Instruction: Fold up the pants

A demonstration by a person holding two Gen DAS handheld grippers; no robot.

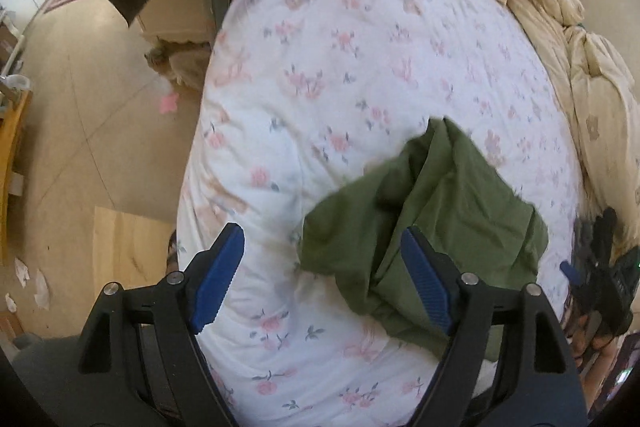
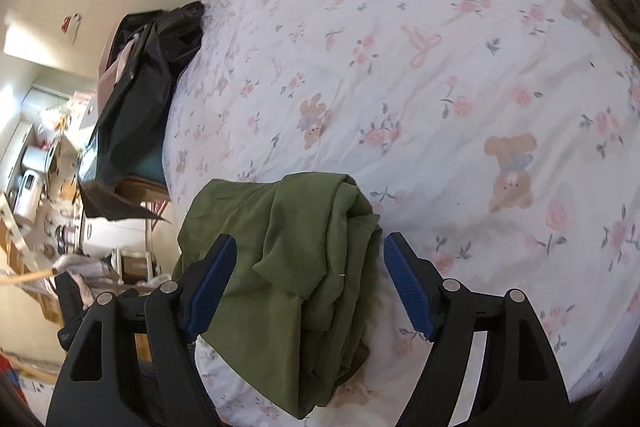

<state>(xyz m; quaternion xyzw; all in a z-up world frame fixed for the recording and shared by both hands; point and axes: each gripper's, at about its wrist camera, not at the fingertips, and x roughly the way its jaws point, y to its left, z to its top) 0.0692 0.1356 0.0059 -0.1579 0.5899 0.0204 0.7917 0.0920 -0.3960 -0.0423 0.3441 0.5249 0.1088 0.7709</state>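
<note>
both hand-held grippers (image 1: 322,255) (image 2: 310,263) spread wide, green pants (image 2: 288,267) bunched on floral bed (image 2: 460,87)

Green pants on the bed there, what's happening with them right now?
A person holds a two-finger tool in each hand above a bed with a floral sheet. The green pants lie bunched in a loose, rumpled heap near the bed's edge, not yet folded flat. The right tool is open, its fingers to either side of the heap. The left tool is also open, with one finger over the cloth's edge. Neither is gripping the fabric.
</note>
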